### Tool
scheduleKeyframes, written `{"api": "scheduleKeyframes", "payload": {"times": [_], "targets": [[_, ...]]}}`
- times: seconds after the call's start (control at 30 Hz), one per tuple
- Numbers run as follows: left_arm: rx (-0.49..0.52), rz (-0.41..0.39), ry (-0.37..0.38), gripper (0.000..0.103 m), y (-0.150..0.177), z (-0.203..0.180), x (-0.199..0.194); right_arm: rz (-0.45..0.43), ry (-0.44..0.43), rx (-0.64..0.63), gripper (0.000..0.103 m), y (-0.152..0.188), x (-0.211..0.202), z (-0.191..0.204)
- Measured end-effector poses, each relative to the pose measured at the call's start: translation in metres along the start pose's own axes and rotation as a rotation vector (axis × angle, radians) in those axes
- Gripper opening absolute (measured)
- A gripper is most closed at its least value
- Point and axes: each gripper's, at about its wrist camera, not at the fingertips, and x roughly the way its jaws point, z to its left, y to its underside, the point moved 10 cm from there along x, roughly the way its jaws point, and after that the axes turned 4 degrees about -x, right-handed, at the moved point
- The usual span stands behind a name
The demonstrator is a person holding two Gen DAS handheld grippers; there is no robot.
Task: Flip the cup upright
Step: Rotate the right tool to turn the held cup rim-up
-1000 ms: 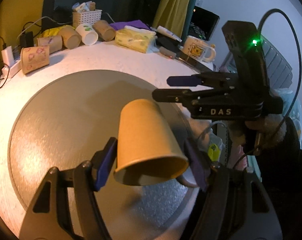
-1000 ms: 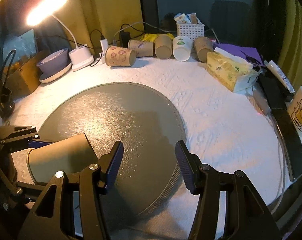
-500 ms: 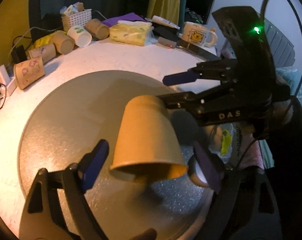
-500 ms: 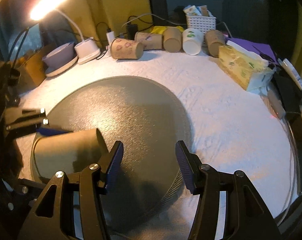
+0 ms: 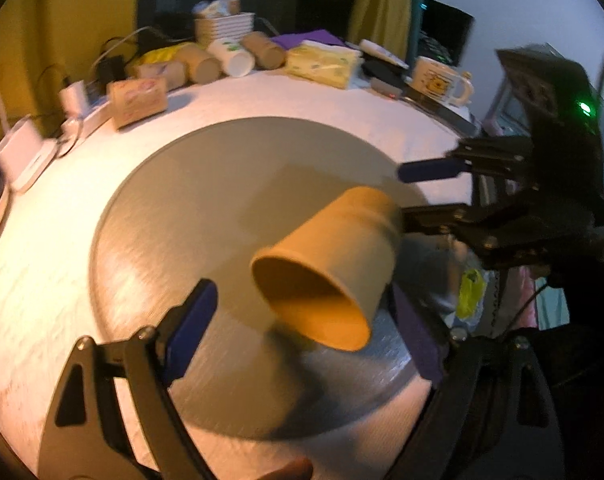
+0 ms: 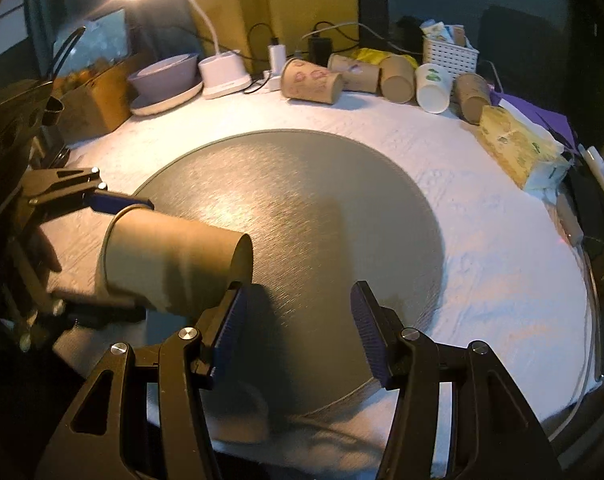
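A plain brown paper cup (image 5: 334, 268) is tipped on its side in the air above the round grey mat (image 5: 205, 208), its mouth toward the left wrist camera. My left gripper (image 5: 302, 328) is open; its right pad touches the cup rim, its left pad stands clear of it. In the right wrist view the cup (image 6: 169, 260) lies horizontal with its base pointing right, between the left gripper's fingers (image 6: 113, 204). My right gripper (image 6: 297, 328) is open and empty, just right of the cup's base. It shows in the left wrist view (image 5: 426, 192) behind the cup.
Several paper cups (image 6: 314, 82) lie along the table's back edge beside a white basket (image 6: 450, 54). A tissue pack (image 6: 518, 148) sits at the right, a lamp base (image 6: 223, 74) and bowl (image 6: 163, 80) at the back left. A mug (image 5: 442, 82) stands at the far right.
The cup has swung from mouth-down to lying on its side with its mouth toward the left camera. The left jaws have opened wider. The right gripper stays open near the cup's base.
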Motion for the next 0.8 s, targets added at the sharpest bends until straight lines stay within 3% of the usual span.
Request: {"api": "scheduleKeyframes", "payload": {"times": [0.13, 0.23, 0.37, 0.63, 0.8], "targets": [[-0.045, -0.012, -0.030, 0.088, 0.008, 0.017, -0.011, 0.009, -0.006, -0.046, 0.058, 0.001, -0.009, 0.016], [-0.069, -0.023, -0.048, 0.088, 0.012, 0.027, -0.017, 0.008, -0.037, -0.089, 0.072, 0.000, -0.018, 0.028], [-0.114, -0.055, -0.066, 0.088, 0.013, 0.038, -0.025, -0.005, -0.077, -0.185, 0.074, -0.010, -0.023, 0.050], [-0.243, -0.135, -0.094, 0.088, 0.026, 0.071, -0.049, 0.045, -0.119, -0.403, 0.075, -0.039, 0.004, 0.085], [-0.295, -0.157, -0.109, 0.088, 0.031, 0.092, -0.056, 0.110, -0.082, -0.530, 0.075, -0.048, 0.030, 0.094]]}}
